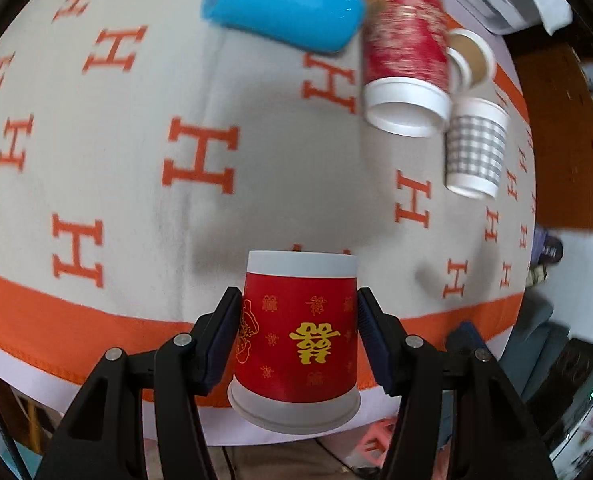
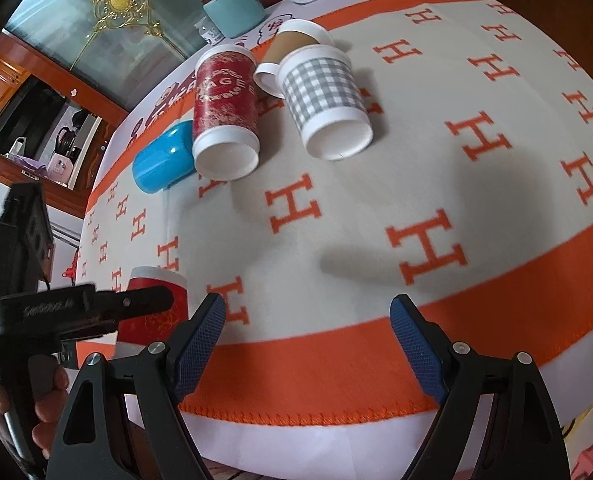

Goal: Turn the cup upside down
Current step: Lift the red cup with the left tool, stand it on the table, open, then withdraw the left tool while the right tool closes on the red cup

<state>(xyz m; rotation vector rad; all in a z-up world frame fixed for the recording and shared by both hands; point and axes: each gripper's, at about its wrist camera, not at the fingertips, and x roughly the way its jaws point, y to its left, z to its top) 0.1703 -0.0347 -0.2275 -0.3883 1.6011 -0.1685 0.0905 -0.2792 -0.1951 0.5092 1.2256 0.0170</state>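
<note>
Carrying red cup inverted, clamped in left claw | right claw released, idle | next: lower rim-down onto surface, release

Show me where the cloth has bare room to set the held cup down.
Bare cloth lies between the left gripper's red cup and the lying cups. It is crowded by the blue cup, tall red cup, checked cup and brown cup.

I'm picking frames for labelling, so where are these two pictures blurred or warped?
Left wrist view: the far cups are motion-smeared, while the held red cup is sharp. Right wrist view: sharp, soft shadows on the blanket. Both: fisheye bulges the table.
</note>
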